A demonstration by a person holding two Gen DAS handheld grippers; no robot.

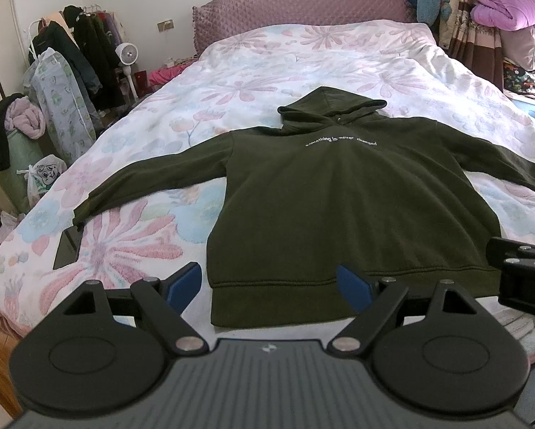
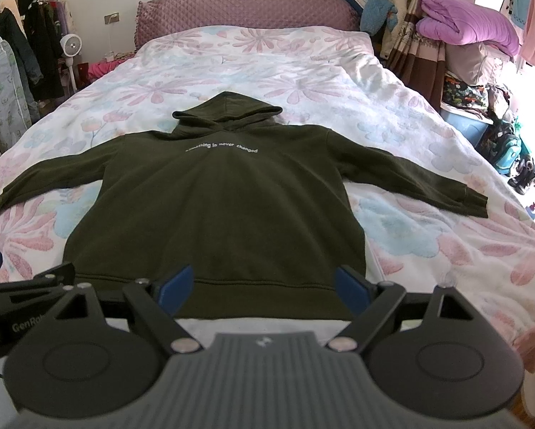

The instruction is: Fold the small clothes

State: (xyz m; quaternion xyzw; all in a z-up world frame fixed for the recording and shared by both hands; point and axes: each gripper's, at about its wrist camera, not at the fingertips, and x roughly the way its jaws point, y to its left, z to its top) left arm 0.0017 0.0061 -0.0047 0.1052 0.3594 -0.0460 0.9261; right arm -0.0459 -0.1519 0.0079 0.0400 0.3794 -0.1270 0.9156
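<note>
A dark olive hoodie (image 1: 338, 200) lies flat, front up, on the flowered bedspread (image 1: 253, 64), hood toward the quilted headboard (image 2: 246, 7), both sleeves spread wide. Over on the left, the left sleeve (image 1: 149, 178) runs out toward the bed edge, its cuff beside a dark flat thing I can't make out. The left gripper (image 1: 269, 287) hovers with its jaws spread wide and empty over the hem's left corner. The right gripper (image 2: 263, 287) likewise gapes empty over the hem (image 2: 231, 296). The fabric looks thick, soft and floppy, not slippery; I'd pinch each cuff or the ribbed hem corners, since a single-point grab would let it sag.
</note>
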